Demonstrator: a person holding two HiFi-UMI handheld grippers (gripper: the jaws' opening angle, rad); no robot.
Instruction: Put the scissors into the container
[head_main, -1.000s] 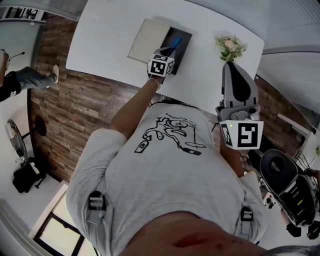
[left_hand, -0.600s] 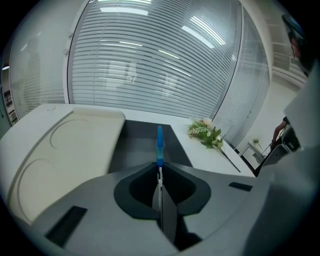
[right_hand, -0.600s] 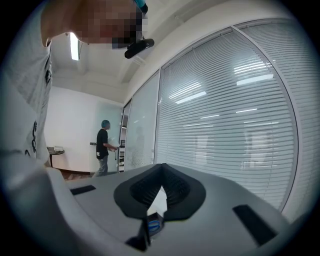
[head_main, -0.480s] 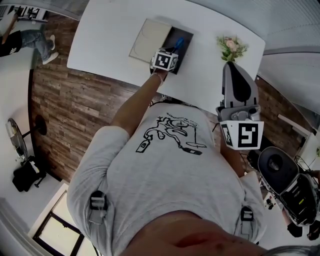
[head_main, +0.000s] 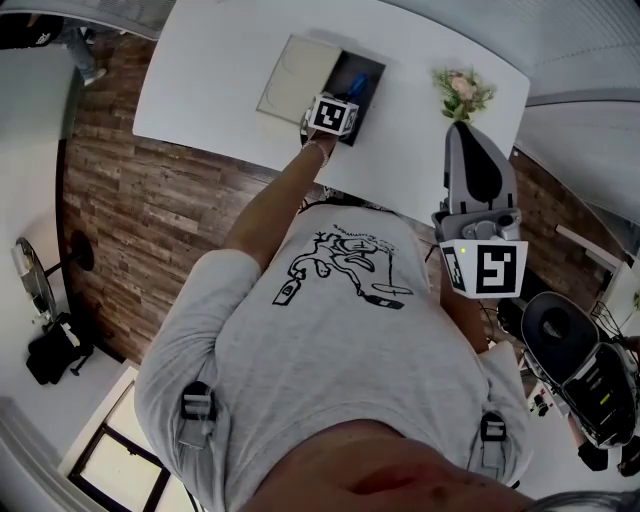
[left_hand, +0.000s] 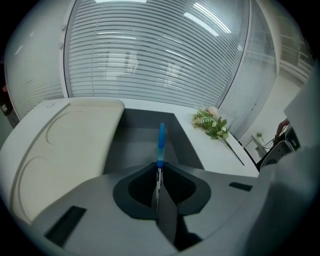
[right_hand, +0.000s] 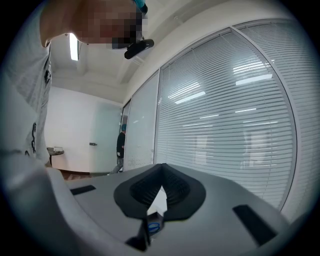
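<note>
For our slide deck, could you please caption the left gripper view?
Left hand-held gripper shut on blue-handled scissors, aimed into the open grey container on the white table.

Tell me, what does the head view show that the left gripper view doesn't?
Only the head view: the wooden floor, the person's shirt print and the marker cube. Only the left gripper view: the left gripper, its jaws shut on the scissors, and the window blinds behind. Both: the table, the container, the scissors' blue handle over it, the beige lid and the flowers.
</note>
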